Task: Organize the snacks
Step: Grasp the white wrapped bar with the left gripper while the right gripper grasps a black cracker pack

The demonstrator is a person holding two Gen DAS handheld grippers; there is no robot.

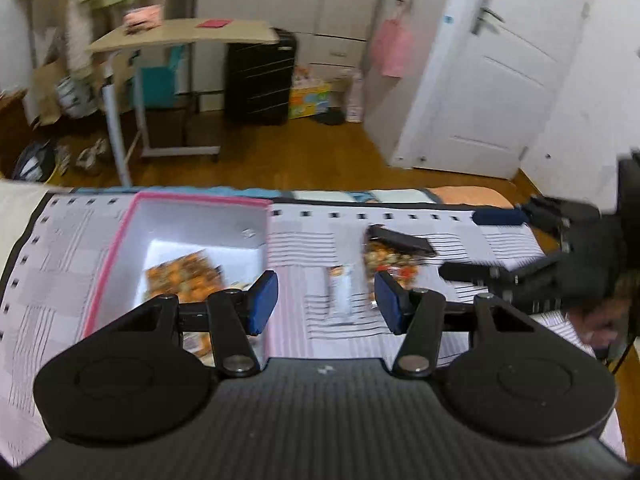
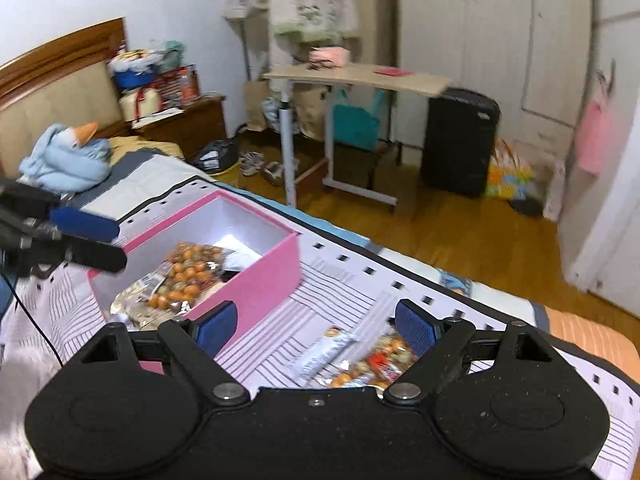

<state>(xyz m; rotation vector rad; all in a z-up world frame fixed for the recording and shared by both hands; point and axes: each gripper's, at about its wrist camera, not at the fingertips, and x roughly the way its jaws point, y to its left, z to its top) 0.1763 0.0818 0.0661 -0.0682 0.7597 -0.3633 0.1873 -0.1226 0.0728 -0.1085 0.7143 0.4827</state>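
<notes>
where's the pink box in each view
Left wrist: pink box sits left of centre on the striped bedspread, partly behind the left finger.
Right wrist: pink box lies centre-left, open, snack packets inside.
Shared landmark: the black suitcase on the floor beyond the bed.

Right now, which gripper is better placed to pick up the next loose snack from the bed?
Probably the right gripper: its open fingers sit just above the white bar and nut packet. The left gripper, also open, sits nearer the pink box.
</notes>
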